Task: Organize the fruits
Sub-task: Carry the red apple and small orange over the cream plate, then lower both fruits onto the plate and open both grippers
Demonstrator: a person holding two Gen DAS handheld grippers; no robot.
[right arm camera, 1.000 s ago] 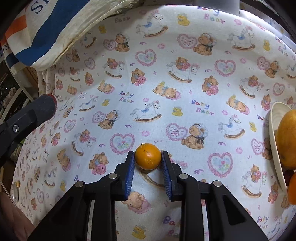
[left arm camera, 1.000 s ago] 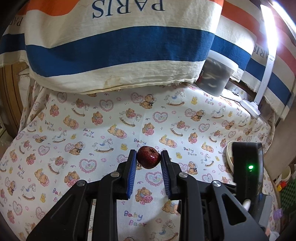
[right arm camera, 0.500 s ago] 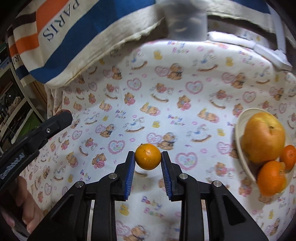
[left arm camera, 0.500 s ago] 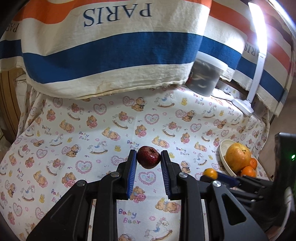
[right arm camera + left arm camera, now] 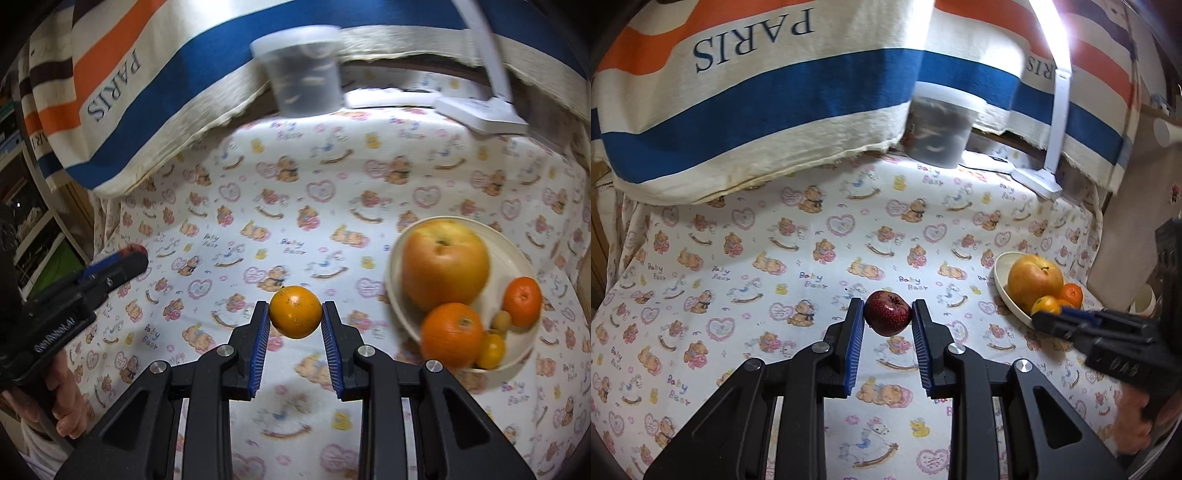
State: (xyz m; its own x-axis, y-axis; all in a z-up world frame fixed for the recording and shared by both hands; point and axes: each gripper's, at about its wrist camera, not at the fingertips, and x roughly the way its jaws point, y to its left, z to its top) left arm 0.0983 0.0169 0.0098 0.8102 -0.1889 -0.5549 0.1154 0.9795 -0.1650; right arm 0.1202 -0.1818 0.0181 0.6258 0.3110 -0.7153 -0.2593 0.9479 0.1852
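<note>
The left gripper (image 5: pixel 887 314) is clenched on a small dark red fruit (image 5: pixel 887 312), round, speckled, with a dry star-shaped tip facing up, pinched between the blue pads and held clear above the bear-print tablecloth (image 5: pixel 775 258); the right gripper (image 5: pixel 295 314) grasps a small orange fruit (image 5: pixel 295 311), smooth, glossy and faintly spotted, likewise lifted off the cloth, just left of the plate (image 5: pixel 524 258).

The left wrist view alone shows the red fruit whole; there the right gripper comes in from the right edge with its tip and the orange fruit in front of the plate's near rim, hiding part of what lies in it; the right wrist view shows the plate in full, and at its left edge the left gripper with a hand (image 5: pixel 62 402) on its handle, the red fruit only a red sliver at the tip.

The cream plate holds a large yellow-red apple (image 5: pixel 445 258), a big orange (image 5: pixel 452 334), a smaller orange (image 5: pixel 521 301), a small yellow fruit (image 5: pixel 491 350) and a tiny tan one (image 5: pixel 501 320); at the back stands a lidded plastic tub (image 5: pixel 303 74) with dark contents, beside a white desk lamp (image 5: pixel 480 110), under a striped cloth (image 5: pixel 757 92).
</note>
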